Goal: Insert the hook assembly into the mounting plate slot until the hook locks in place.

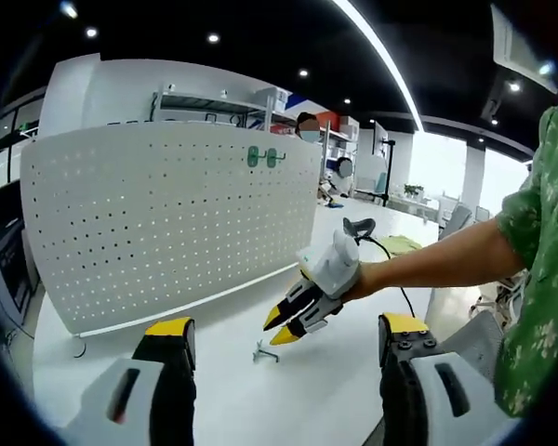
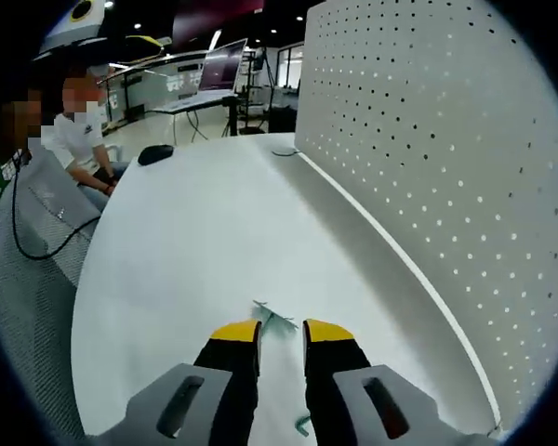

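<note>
A white pegboard (image 1: 167, 223) stands upright along the white table (image 1: 288, 400); two green hooks (image 1: 262, 157) hang near its top edge. A small metal hook piece (image 1: 265, 351) lies on the table in front of it. My right gripper (image 1: 279, 330), held in a person's hand, points its yellow tips down just above that piece. In the right gripper view the hook piece (image 2: 274, 321) lies just ahead of the right gripper (image 2: 282, 333), whose jaws stand narrowly open around its near end. The pegboard (image 2: 428, 158) runs along the right. My left gripper (image 1: 286, 327) is wide open, holding nothing.
A small green piece (image 2: 302, 426) lies on the table under the right gripper. A seated person (image 2: 74, 139), a black mouse (image 2: 155, 153) and monitors (image 2: 221, 65) are at the table's far end. A green floral sleeve (image 1: 539, 269) fills the right side.
</note>
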### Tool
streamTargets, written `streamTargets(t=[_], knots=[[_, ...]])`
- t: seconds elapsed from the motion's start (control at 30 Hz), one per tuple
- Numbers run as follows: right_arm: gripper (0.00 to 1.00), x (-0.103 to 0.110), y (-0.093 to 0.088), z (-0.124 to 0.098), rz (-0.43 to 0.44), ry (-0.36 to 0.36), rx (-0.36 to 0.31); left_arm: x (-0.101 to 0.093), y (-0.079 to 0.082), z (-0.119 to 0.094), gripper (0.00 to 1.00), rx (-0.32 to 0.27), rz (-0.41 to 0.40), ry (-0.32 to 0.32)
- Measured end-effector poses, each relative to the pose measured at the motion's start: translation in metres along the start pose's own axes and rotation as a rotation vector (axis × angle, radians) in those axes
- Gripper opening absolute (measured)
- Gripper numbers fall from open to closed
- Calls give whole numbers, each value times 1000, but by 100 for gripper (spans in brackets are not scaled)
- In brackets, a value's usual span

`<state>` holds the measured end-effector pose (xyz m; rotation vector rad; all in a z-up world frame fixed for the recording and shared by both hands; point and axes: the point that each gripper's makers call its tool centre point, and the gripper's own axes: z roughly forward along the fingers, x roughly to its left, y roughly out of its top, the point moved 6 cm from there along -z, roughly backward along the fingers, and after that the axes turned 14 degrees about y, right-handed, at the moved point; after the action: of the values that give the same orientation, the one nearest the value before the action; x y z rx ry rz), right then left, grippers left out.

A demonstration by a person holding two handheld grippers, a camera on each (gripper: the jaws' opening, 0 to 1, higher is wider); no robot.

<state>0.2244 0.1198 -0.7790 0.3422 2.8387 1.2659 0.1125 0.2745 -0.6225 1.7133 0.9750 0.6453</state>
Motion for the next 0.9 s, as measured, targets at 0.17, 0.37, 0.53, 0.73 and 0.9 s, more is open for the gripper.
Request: streamTargets(t=[0.17, 0.37, 0.53, 0.73, 0.9], knots=[[15, -4, -2, 5, -26, 10, 14, -1, -1, 1, 83, 10, 3, 1], [12, -6, -2, 13, -71, 26, 33, 0, -2, 0, 82, 21, 5, 8], [10, -7, -3, 16, -78, 33, 37, 2, -2, 0, 82, 24, 1, 14], [7, -7, -6, 18, -72, 45, 46, 2, -2, 0, 81, 26, 0, 16], [5, -4, -7, 18, -53, 53, 48, 2, -2, 0, 81, 23, -6, 14]])
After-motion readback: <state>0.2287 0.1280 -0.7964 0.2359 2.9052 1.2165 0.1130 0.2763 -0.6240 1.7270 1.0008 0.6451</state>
